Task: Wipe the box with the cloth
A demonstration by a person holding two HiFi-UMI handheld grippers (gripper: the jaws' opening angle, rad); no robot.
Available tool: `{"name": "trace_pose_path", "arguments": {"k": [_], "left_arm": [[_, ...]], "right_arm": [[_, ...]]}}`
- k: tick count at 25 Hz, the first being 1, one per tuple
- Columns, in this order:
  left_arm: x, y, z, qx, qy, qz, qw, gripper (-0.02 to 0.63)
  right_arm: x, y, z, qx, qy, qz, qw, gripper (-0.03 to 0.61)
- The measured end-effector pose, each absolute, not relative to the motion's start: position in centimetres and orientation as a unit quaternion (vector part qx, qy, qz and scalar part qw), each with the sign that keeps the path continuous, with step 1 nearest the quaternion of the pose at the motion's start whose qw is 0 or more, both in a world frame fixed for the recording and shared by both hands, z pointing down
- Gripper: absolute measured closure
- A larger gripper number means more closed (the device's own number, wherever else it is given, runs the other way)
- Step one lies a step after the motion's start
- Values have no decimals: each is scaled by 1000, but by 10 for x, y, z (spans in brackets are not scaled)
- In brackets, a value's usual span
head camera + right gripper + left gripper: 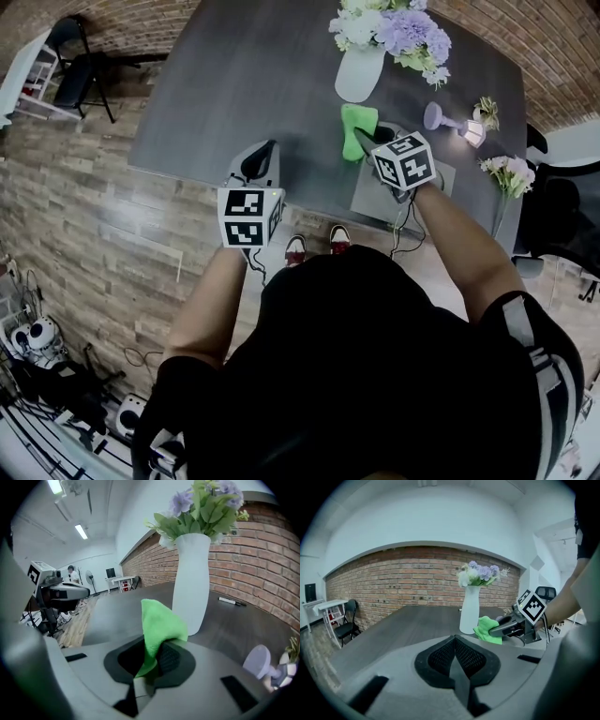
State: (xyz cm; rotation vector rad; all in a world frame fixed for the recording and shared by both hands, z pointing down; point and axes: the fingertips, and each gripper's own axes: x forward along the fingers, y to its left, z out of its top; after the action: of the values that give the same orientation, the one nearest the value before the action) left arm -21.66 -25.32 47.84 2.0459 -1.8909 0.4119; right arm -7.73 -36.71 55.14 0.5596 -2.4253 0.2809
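**Cloth pinched in right gripper at the grey box**

Cloth first: the bright green microfibre cloth point(157, 620) stands up in a soft, crumpled peak from the right gripper point(152, 660), whose jaws are clenched on its lower edge. In the head view it shows by the far end of the flat grey rectangular box point(368, 199), which lies near the front edge of the dark grey wooden table point(244, 84). Whether the cloth touches the box cannot be told.

Just behind the cloth stands a tall white vase of lilac and white flowers point(360, 73). A small lilac goblet-shaped object point(434, 115) sits to its right, and a marker pen point(231, 601) lies farther back by the brick wall. A black folding chair point(80, 61) stands well apart on the floor.

The right forearm reaches forward over the box. The left gripper point(454, 656) hangs at the table's near edge, well apart from the box, its jaws pressed together on nothing.
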Motion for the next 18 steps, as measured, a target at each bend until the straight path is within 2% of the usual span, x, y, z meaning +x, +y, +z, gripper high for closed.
{"name": "trace_pose_path", "arguments": {"k": [18], "left_arm": [[-193,-256,474,690,-687,152,166,606]], "right_arm": [[-27,-416,556,246,-911,124,308,535]]}}
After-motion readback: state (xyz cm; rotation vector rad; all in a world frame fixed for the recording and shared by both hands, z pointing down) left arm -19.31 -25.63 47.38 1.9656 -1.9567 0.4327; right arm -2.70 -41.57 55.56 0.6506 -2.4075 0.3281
